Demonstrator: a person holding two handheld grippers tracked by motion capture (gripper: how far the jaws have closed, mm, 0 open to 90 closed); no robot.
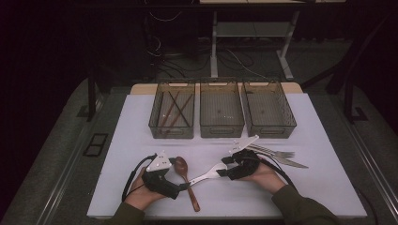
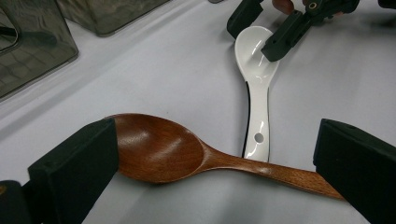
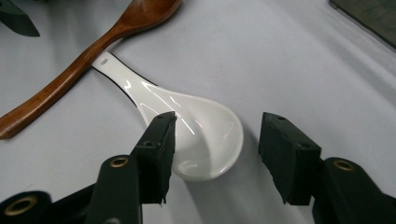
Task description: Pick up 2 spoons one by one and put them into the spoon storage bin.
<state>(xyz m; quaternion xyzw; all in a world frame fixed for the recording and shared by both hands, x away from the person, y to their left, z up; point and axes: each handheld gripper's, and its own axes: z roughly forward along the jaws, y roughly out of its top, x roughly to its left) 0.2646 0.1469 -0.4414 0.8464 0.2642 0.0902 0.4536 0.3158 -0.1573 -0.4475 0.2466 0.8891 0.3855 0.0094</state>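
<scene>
While the high view gives the whole table (image 1: 141, 197), both gripper views add jaw detail. Right gripper (image 3: 215, 140): jaws apart, straddling the white spoon (image 3: 205, 130) bowl, one jaw over the bowl, the other clear of it. Left gripper (image 2: 210, 172): jaws wide apart around the wooden spoon (image 2: 159, 149), which lies across the white spoon's handle end. High view: forks and knife (image 1: 281, 157) beside the right hand; left bin (image 1: 172, 110) holds chopsticks (image 1: 176, 110).
</scene>
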